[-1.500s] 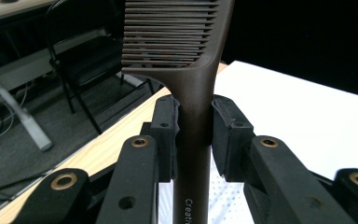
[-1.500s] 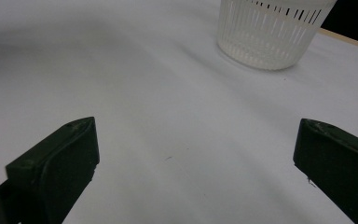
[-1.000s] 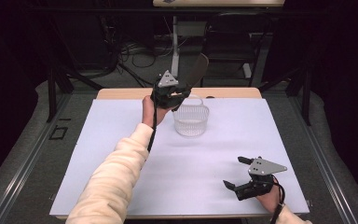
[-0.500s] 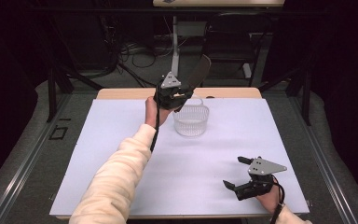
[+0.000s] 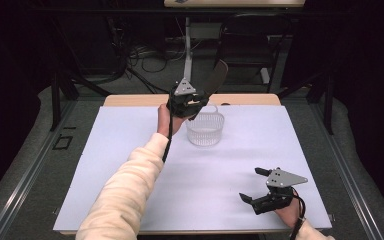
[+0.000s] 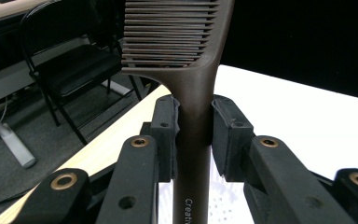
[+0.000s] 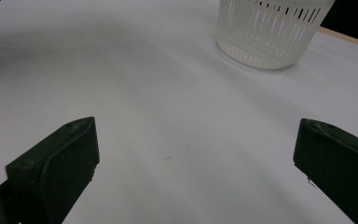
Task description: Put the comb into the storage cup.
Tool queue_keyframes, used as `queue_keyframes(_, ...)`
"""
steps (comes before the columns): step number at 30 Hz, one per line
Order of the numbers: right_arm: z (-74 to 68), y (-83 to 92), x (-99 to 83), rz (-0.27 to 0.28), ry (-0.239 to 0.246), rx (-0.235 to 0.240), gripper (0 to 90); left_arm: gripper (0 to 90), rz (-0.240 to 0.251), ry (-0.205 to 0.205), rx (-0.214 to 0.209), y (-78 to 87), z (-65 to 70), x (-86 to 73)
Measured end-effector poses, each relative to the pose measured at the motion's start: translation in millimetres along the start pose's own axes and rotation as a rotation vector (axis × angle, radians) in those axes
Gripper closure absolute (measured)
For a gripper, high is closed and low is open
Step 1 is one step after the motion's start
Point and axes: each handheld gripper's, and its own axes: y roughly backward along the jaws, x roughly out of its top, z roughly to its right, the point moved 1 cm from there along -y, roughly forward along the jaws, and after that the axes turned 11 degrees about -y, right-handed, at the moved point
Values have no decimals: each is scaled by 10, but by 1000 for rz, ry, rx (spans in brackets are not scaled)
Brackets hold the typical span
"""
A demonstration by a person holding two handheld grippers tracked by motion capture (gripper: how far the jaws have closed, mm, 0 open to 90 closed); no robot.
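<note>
My left gripper hangs above the far middle of the table, just over the left rim of a white slotted basket. It is shut on the handle of a dark brown slotted spatula, whose head points up and away. In the left gripper view the handle stands upright between the two pads, the slotted head above them and the basket below. My right gripper rests low near the front right of the white sheet, open with nothing between its fingers. It faces the basket.
A white sheet covers most of the wooden table, whose far edge shows bare. Behind the table stand a black folding chair, a metal stand and cables on the floor.
The left gripper with the spatula has drifted slightly to the right, closer over the basket. The right gripper has stayed where it was.
</note>
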Motion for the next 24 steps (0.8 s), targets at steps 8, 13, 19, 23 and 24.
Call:
queue_keyframes(8,-6,5,2,3,1,1,0,725,0,-7,-14,-67,47,-15)
queue_keyframes(13,-2,6,3,5,2,4,0,725,3,-1,-17,-76,27,-32)
queue_keyframes(19,-1,-2,3,-1,-1,5,0,725,3,2,-21,-95,0,-66)
queue_keyframes(23,-5,-1,3,2,-4,5,0,725,7,-2,-29,-120,1,-96)
queue_keyframes(24,-5,1,3,0,-4,3,0,725,6,-5,-28,-132,5,-105)
